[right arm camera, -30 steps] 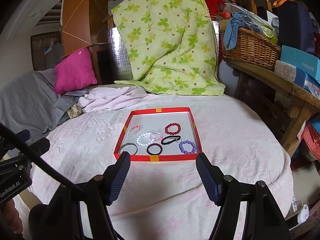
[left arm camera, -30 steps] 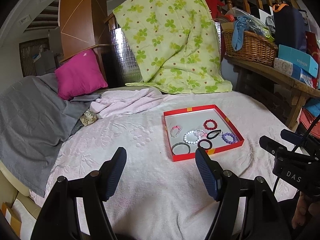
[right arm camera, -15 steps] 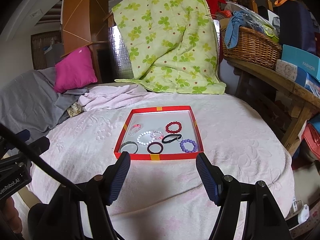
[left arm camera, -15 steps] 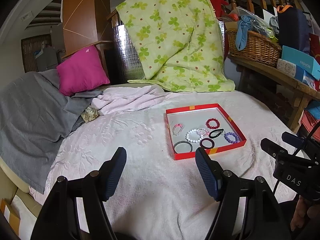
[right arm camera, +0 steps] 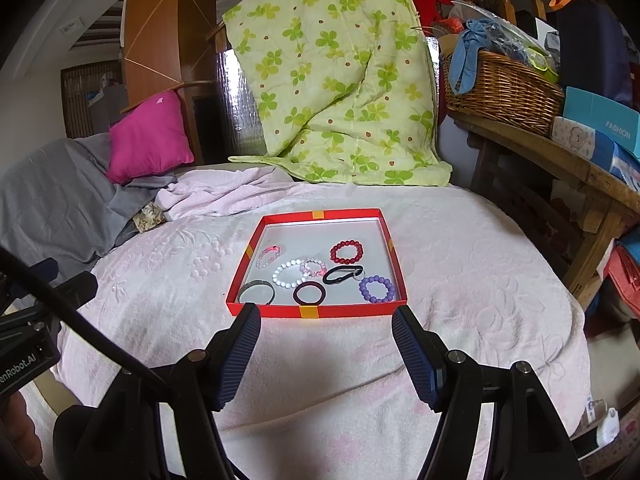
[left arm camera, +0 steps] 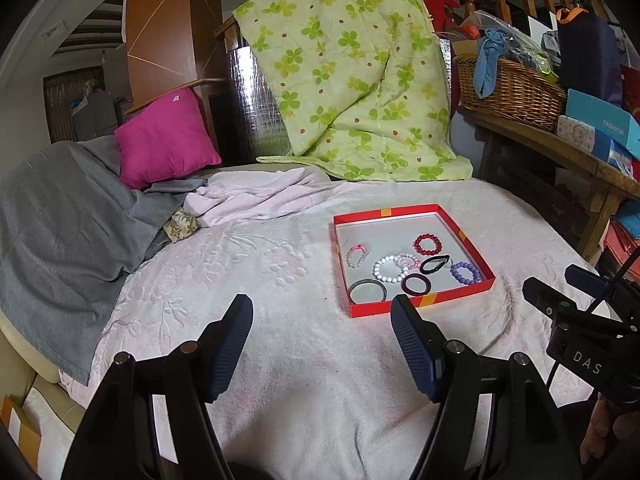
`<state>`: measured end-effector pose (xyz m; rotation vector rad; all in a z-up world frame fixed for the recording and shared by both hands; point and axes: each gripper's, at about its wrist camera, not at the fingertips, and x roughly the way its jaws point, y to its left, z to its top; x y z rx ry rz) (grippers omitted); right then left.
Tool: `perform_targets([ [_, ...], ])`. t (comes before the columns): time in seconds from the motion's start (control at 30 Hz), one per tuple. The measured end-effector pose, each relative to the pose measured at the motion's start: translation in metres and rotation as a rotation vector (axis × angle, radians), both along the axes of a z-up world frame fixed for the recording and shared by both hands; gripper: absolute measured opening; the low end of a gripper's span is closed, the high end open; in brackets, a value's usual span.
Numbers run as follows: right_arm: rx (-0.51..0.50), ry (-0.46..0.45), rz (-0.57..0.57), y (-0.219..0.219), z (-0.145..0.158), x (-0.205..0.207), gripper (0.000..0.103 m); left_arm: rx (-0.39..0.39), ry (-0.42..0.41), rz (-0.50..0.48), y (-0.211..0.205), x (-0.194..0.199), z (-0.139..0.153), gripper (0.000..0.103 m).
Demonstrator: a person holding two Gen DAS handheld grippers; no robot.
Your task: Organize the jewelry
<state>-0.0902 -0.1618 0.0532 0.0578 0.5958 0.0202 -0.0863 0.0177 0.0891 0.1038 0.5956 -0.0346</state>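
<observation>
Both the left gripper (left arm camera: 322, 314) and the right gripper (right arm camera: 326, 322) are held with jaws spread and empty before the red tray (right arm camera: 320, 312) of bracelets on the bed (right arm camera: 460, 280).

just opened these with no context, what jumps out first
The red tray in the middle of the pale pink bedspread grabs the eye, with bracelets laid inside it: dark red beads at the back, purple beads near the front right corner. Behind it a green clover quilt hangs over the headboard, and a magenta pillow sits at the left.
</observation>
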Motion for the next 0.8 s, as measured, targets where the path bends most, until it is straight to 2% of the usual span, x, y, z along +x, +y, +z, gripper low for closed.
perform_targets([
  [0.8, 0.016, 0.021, -0.008, -0.008, -0.014, 0.007, 0.072, 0.022, 0.041, 0.009, -0.007, 0.013, -0.016, 0.072],
])
